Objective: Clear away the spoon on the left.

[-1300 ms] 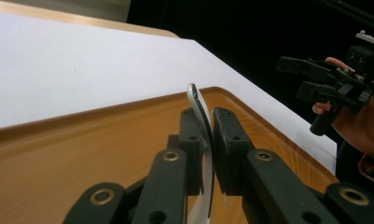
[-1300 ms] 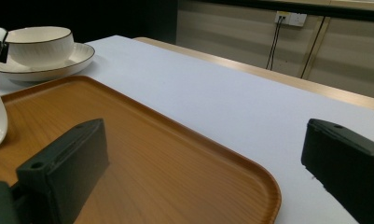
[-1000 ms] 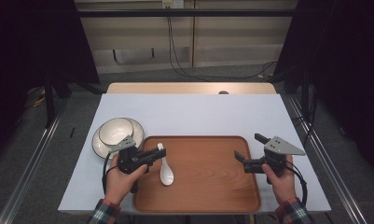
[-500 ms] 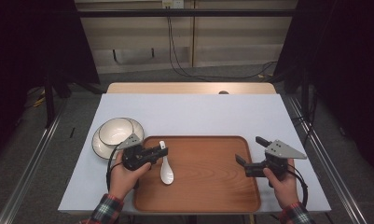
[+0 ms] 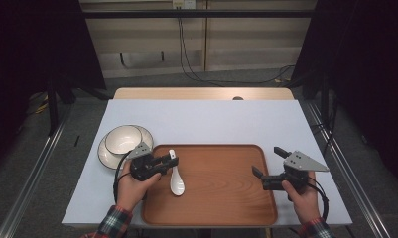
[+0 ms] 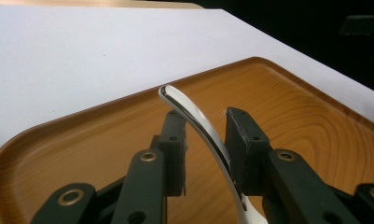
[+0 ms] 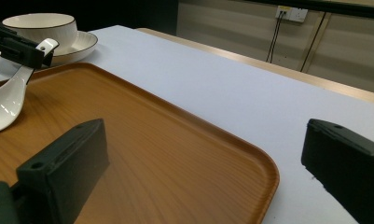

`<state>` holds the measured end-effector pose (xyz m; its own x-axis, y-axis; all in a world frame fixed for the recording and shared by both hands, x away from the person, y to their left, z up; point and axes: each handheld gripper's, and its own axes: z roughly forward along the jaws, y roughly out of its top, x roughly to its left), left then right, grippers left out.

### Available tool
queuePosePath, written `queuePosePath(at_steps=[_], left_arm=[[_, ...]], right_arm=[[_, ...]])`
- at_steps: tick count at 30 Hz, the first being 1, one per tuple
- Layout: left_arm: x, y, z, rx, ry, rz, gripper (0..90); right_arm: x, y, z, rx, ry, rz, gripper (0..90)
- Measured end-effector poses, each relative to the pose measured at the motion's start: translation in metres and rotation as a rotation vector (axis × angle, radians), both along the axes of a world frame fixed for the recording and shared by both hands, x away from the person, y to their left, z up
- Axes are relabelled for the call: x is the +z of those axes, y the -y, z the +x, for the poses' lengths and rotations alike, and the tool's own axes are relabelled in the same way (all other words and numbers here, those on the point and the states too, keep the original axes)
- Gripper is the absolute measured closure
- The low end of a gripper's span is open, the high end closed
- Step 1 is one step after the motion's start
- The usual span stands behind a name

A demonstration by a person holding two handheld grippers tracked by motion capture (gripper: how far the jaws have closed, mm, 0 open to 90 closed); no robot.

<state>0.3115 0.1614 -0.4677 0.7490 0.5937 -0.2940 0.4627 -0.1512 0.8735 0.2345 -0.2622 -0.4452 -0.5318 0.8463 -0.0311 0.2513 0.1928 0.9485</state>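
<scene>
A white ceramic spoon (image 5: 175, 174) lies on the wooden tray (image 5: 221, 198) near its left edge, bowl toward the person and handle pointing away. The left gripper (image 5: 167, 161) reaches in from the tray's left rim, and its jaws stand on either side of the spoon's handle. In the left gripper view the curved handle (image 6: 201, 128) runs up between the two black jaws, lying against the right-hand one with a small gap to the other; the jaws are nearly closed around it, but whether they press it firmly I cannot tell.

The left hand (image 5: 132, 186) holds its gripper low and roughly level, pointing right across the tray. The right hand (image 5: 301, 196) holds the right gripper (image 5: 268, 162) at the tray's right edge, its jaws spread wide with nothing between them.

A bowl (image 5: 123, 139) sits on a plate (image 5: 107, 154) on the tabletop (image 5: 211, 119), just beyond the tray's left corner and close behind the left gripper. The middle and right of the tray are bare, as is the far half of the tabletop.
</scene>
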Motion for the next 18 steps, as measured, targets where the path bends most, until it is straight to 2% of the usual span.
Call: queuePosePath(at_steps=[3, 7, 10, 12, 13, 14, 15, 18], left_arm=[[0.0023, 0.0002, -0.0019, 0.024, 0.016, 0.032, 66.6], [0.0025, -0.0031, -0.0027, 0.014, 0.035, 0.040, 65.0], [0.0018, -0.0032, -0.0027, 0.018, 0.033, 0.040, 64.8], [0.0011, -0.0028, -0.0035, 0.035, 0.035, 0.050, 64.6], [0.0007, -0.0037, -0.0033, 0.023, 0.037, 0.051, 64.1], [0.0008, -0.0040, -0.0042, 0.036, 0.044, 0.066, 63.6], [0.0002, -0.0046, -0.0043, 0.024, 0.042, 0.058, 63.3], [0.0004, -0.0065, -0.0054, 0.040, 0.047, 0.070, 63.0]], right_arm=[[0.0011, 0.0002, -0.0023, 0.005, 0.002, -0.004, 0.3], [0.0022, 0.0007, -0.0040, -0.001, 0.008, -0.001, 0.3], [0.0023, 0.0011, -0.0038, -0.001, 0.009, -0.005, 0.3], [0.0022, 0.0014, -0.0034, 0.003, 0.011, -0.009, 0.3], [0.0024, 0.0011, -0.0034, 0.000, 0.010, -0.010, 0.3], [0.0025, 0.0007, -0.0031, -0.003, 0.011, -0.010, 0.3], [0.0024, 0.0003, -0.0029, 0.004, 0.011, -0.012, 0.3], [0.0022, -0.0002, -0.0016, 0.002, 0.011, -0.011, 0.3]])
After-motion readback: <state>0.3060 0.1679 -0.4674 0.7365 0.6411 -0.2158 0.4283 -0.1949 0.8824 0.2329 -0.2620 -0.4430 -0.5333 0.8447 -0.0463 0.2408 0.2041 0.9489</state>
